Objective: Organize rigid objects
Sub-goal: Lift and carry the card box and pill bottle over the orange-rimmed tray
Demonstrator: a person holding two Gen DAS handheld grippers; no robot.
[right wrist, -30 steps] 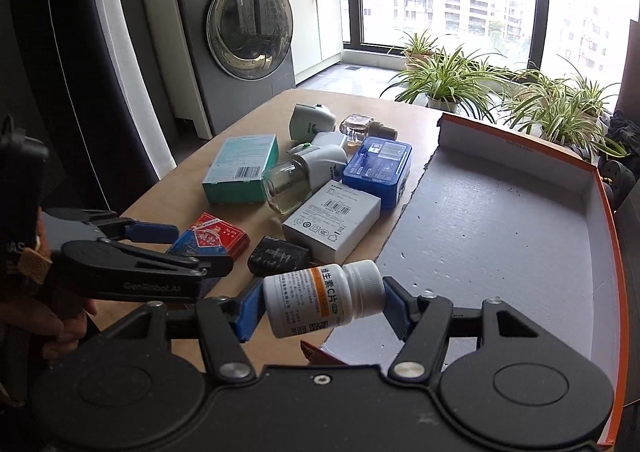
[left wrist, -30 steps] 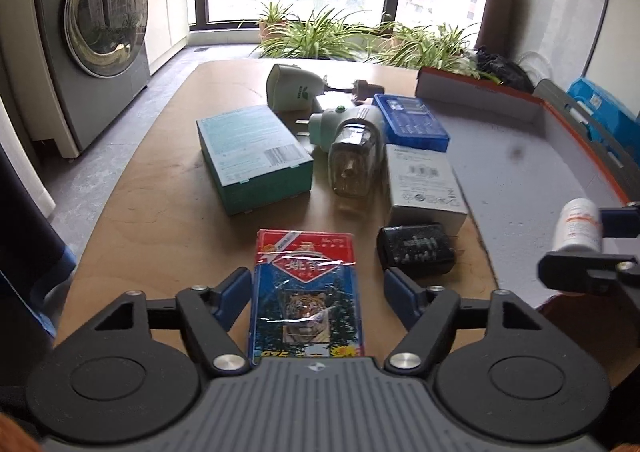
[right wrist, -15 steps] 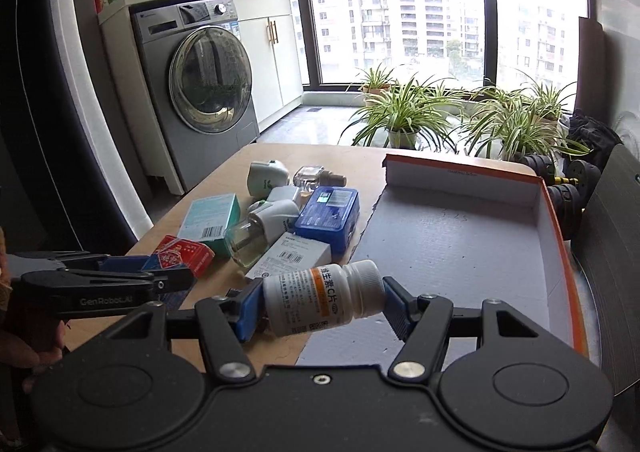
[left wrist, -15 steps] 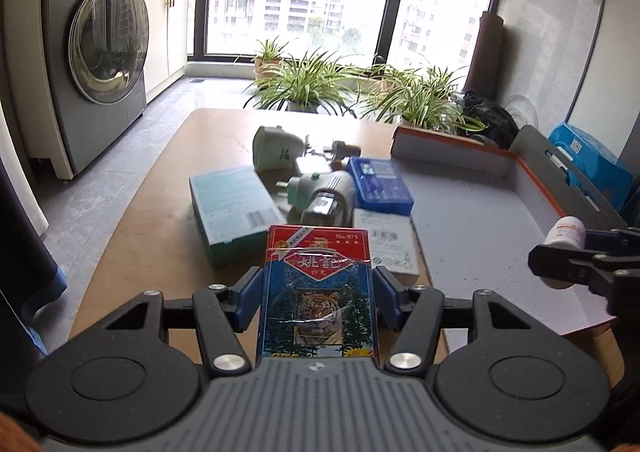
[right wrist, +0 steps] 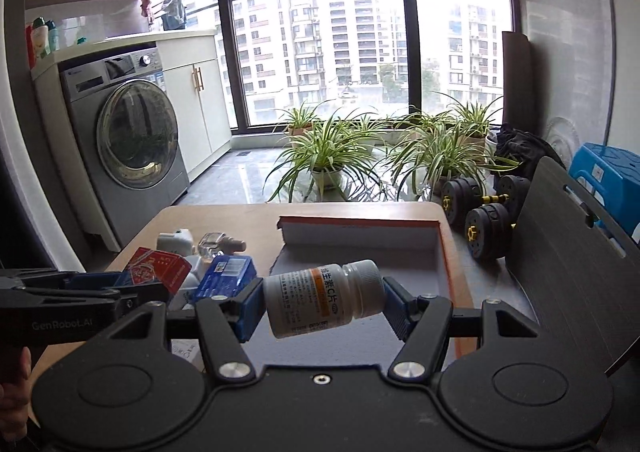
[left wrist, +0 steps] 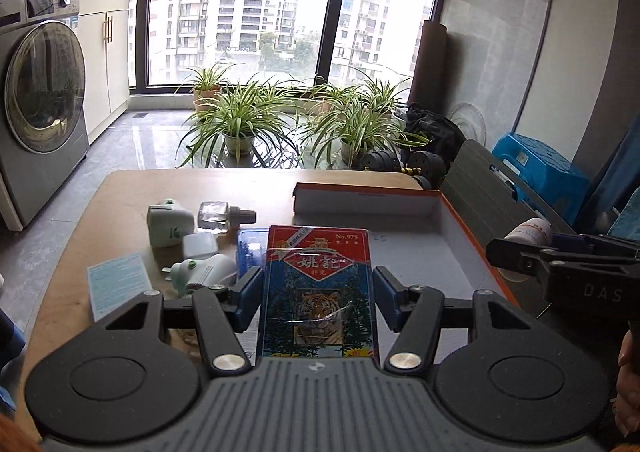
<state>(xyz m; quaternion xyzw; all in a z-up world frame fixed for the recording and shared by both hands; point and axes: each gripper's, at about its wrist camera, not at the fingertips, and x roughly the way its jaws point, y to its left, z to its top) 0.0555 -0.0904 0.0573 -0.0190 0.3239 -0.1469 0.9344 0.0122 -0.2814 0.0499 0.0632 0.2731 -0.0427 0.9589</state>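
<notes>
My left gripper [left wrist: 318,298] is shut on a red and blue card box with a tiger picture [left wrist: 318,284] and holds it up above the table; the box also shows in the right wrist view [right wrist: 158,266]. My right gripper [right wrist: 323,302] is shut on a white pill bottle with an orange label [right wrist: 320,300], lying sideways between the fingers, raised in front of the orange-edged tray [right wrist: 448,276]. The bottle shows at the right of the left wrist view [left wrist: 530,232]. The tray's grey floor [left wrist: 420,248] holds nothing I can see.
On the wooden table [left wrist: 128,192] left of the tray lie a teal box [left wrist: 118,284], a blue box [left wrist: 250,248], two white plug-in devices [left wrist: 168,224], and a small glass bottle [left wrist: 218,214]. Plants, dumbbells [right wrist: 480,212] and a washing machine [right wrist: 132,148] stand beyond the table.
My left gripper closed on the card box and lifted it off the table. Both grippers rose and tilted up, so the table items look lower and farther.
</notes>
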